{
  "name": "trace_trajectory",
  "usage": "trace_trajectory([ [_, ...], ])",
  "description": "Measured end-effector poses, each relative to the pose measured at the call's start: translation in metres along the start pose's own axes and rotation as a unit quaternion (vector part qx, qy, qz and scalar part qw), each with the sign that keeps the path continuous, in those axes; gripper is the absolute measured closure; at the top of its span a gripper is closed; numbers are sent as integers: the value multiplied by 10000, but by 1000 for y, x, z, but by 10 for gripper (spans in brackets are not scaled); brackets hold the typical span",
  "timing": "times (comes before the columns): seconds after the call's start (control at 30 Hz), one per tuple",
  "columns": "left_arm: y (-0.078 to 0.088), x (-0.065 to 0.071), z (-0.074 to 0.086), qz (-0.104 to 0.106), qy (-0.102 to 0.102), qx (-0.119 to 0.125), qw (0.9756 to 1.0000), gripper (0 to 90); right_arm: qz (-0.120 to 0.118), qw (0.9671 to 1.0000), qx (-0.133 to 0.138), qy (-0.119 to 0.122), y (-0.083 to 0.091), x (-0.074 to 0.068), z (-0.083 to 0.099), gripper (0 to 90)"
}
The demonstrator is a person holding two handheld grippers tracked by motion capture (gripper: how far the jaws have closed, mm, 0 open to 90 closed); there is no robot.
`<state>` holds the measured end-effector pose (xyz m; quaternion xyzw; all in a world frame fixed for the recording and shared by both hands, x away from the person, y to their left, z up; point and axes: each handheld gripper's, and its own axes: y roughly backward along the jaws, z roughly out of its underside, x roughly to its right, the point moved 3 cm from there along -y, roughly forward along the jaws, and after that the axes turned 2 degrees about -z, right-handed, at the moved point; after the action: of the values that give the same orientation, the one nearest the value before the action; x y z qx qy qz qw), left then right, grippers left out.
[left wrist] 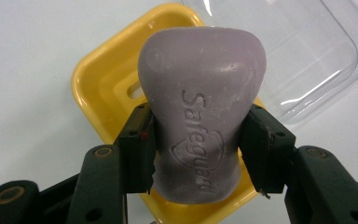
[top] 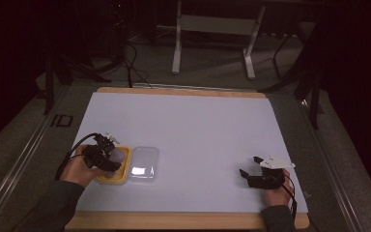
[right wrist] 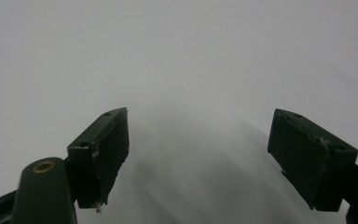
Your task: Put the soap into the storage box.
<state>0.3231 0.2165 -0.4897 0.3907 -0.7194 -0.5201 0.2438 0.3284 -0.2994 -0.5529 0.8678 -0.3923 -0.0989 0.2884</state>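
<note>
A pale purple bar of soap [left wrist: 200,107] stamped "Safeguard" is clamped at its narrow waist between the jaws of my left gripper [left wrist: 198,149], just above a yellow soap dish [left wrist: 100,88]. In the high view my left gripper [top: 107,153] and the soap [top: 117,157] are over the yellow dish [top: 113,178] at the front left of the table. A clear plastic lid [top: 144,165] lies right beside the dish, also seen as the clear lid [left wrist: 298,51]. My right gripper [top: 251,166] rests at the front right, jaws wide apart over bare white surface, as the right gripper [right wrist: 198,154] view confirms.
A white sheet [top: 183,130] covers the wooden table [top: 174,221]. Beyond the far edge stand a table frame's white legs [top: 176,48] and dark cables on the floor. A person's hands and dark sleeves enter from the bottom.
</note>
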Motion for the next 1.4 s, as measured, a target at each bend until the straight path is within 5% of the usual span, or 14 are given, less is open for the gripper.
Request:
trace_trajectory([
  [0.53,-22,-4,-4,23,211,-223,9995,492,-8,10000,0,13,0,0,0,201],
  [0.8,-31,-8,-1,264,391,-463,9978,349,-5,10000,-12,28,0,0,0,201],
  [1.03,-21,-8,-4,83,355,-229,9991,257,-1,10000,-16,33,0,0,0,201],
  [1.4,-8,-6,-7,-105,159,67,9998,243,-5,10000,-15,28,0,0,0,201],
])
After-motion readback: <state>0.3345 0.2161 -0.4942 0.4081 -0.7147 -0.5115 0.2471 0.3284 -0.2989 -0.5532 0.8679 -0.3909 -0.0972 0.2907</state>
